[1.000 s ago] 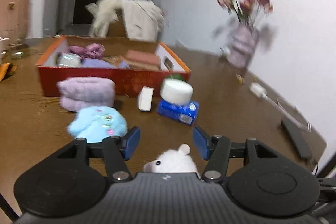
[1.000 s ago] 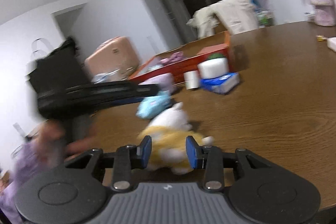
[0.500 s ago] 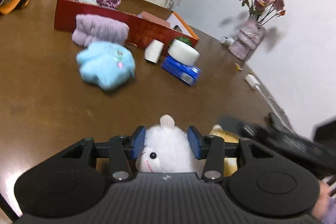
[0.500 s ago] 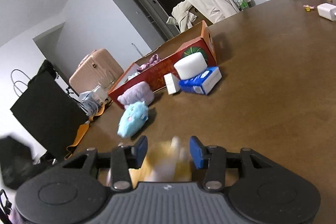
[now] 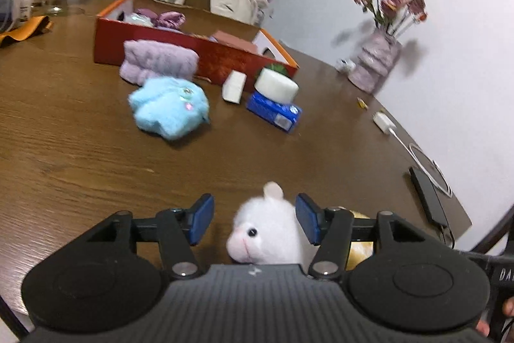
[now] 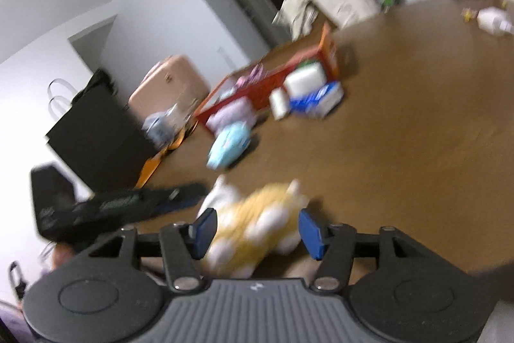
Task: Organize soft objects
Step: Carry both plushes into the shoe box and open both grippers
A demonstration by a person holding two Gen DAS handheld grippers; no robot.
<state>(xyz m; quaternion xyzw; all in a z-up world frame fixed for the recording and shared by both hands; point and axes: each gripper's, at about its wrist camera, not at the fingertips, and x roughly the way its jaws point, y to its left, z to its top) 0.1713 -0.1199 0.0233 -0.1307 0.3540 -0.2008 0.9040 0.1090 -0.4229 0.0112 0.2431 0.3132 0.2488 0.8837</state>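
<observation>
A plush toy with a white head (image 5: 266,230) and a yellow, white-spotted body (image 6: 253,217) lies on the brown table (image 5: 80,156) near its front edge. My left gripper (image 5: 253,208) straddles the head; its jaws are opening, with a gap at the left pad. My right gripper (image 6: 257,222) straddles the blurred body from the other side; its jaws are opening too, and the right pad stands off the plush. In the right wrist view the left gripper (image 6: 186,196) is a black blur at the left. A light blue plush (image 5: 170,106) and a folded purple towel (image 5: 159,60) lie farther back.
A red box (image 5: 208,53) holding several soft items stands at the back. Before it are a small white box (image 5: 234,86) and a white roll (image 5: 276,84) on a blue tissue pack (image 5: 274,113). At the right are a flower vase (image 5: 374,66), a charger with cable (image 5: 384,121) and a phone (image 5: 429,198).
The left jaws, tight on the white head half a second ago, have spread again. The right jaws have widened steadily around the yellow body. Both views have rolled and shifted.
</observation>
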